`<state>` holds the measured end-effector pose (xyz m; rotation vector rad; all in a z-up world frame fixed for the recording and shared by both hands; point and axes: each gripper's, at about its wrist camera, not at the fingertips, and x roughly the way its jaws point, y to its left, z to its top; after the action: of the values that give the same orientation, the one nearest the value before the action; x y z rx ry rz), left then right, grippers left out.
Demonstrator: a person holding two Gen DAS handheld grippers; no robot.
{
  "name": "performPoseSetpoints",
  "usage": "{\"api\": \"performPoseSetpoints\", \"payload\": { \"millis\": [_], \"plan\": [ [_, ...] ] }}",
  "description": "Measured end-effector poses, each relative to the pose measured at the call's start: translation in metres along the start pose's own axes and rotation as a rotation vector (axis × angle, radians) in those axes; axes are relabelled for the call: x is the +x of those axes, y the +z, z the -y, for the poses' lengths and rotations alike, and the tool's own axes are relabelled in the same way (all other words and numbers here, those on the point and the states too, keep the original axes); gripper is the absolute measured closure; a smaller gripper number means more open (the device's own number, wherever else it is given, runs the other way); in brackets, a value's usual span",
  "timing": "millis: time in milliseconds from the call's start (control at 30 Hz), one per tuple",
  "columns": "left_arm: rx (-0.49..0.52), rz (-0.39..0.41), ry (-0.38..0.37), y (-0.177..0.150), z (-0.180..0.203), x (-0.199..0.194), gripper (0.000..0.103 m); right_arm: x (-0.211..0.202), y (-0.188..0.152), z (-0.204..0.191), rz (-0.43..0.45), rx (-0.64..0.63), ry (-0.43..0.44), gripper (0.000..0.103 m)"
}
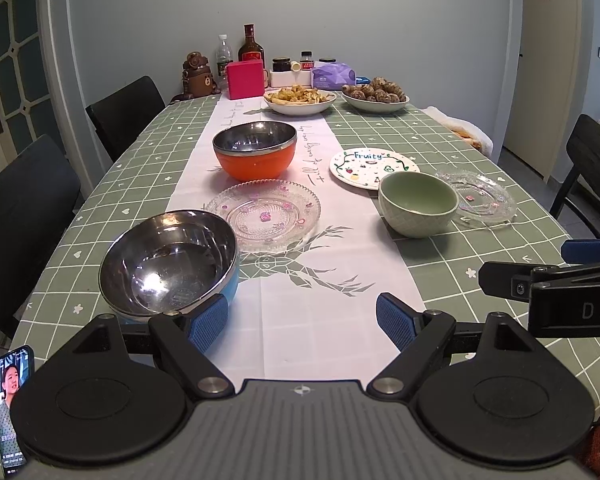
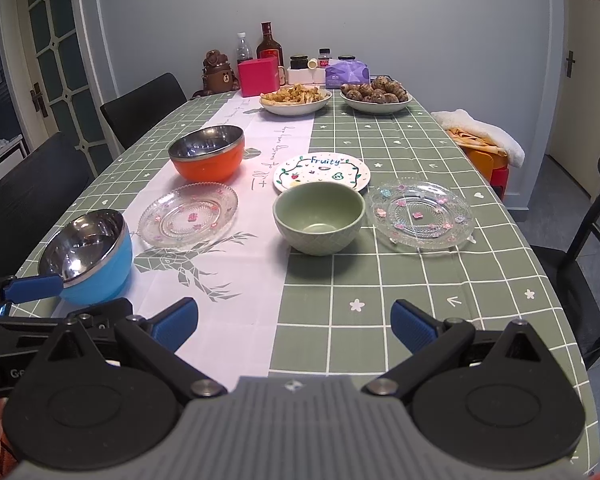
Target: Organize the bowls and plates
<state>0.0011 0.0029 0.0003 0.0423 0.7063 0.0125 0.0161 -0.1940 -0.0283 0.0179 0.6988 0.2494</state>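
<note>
Left wrist view: left gripper (image 1: 302, 322) gapes wide, empty, beside the blue bowl (image 1: 168, 262) at the counter's (image 1: 480, 252) near left. Right gripper (image 2: 294, 326) likewise. Probably starting; next, pinch that bowl's rim.

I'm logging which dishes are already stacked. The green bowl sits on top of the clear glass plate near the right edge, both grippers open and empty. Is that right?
Not quite. The green bowl stands on the tablecloth beside the glass plate, not on it; the right wrist view shows cloth between them. The rest holds: the left gripper and the right gripper are open and empty.
</note>
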Motion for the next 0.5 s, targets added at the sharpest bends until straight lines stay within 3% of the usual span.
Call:
{"api": "performPoseSetpoints", "payload": {
  "millis": [500],
  "plan": [
    [0.003, -0.001, 0.001, -0.0010, 0.0020, 0.0006, 0.005, -0.0001, -0.0002, -0.0001, -0.002, 0.000, -0.001, 0.003]
  ]
}}
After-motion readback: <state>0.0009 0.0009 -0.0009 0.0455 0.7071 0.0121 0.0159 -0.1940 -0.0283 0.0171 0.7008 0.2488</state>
